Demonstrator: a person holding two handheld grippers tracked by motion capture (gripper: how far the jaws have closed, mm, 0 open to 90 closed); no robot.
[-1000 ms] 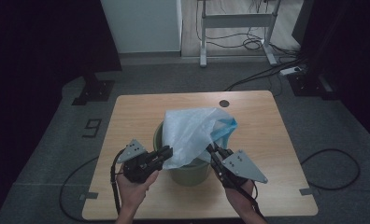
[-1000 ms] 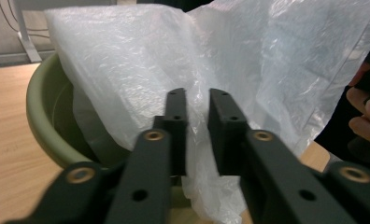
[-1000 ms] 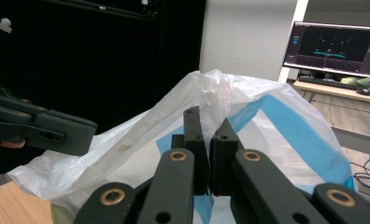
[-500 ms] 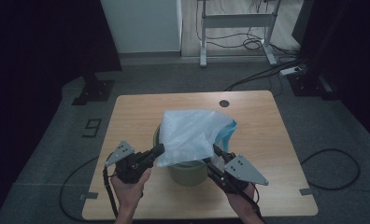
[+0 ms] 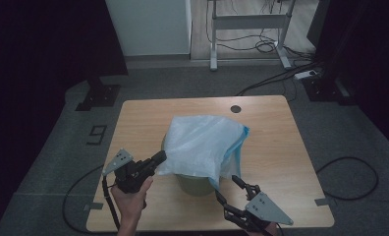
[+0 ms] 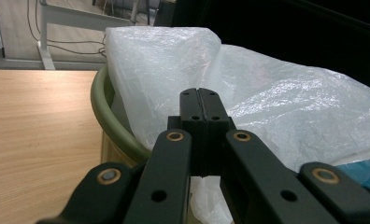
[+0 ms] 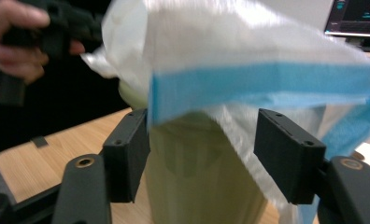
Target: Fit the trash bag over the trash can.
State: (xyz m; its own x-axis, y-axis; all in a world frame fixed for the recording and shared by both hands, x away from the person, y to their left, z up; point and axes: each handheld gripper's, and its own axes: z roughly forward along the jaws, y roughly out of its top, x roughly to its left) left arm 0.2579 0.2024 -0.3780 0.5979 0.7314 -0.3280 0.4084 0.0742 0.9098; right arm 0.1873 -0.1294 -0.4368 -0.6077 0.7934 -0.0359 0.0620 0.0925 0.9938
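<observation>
A white plastic bag (image 5: pixel 202 142) with a blue band lies draped over an olive green bin (image 5: pixel 195 184) in the middle of the wooden table (image 5: pixel 138 123). My left gripper (image 5: pixel 159 158) is shut on the bag's left edge, pinching the film beside the bin's rim (image 6: pixel 106 121). In the left gripper view the shut jaws press into the bag (image 6: pixel 267 93). My right gripper (image 5: pixel 226 187) stands open at the bin's front right, just below the bag's hanging corner. In the right gripper view its jaws straddle the bin (image 7: pixel 197 177) under the blue band (image 7: pixel 248 88), touching nothing.
A dark round hole (image 5: pixel 236 109) sits near the table's far edge. The bin stands close to the front half of the table. Cables (image 5: pixel 347 172) lie on the grey floor to the right, and a metal desk frame (image 5: pixel 246 22) stands beyond.
The right gripper has drawn back from the bag towards the table's front edge and stands open. The left gripper has pulled the bag's edge a little to the left.
</observation>
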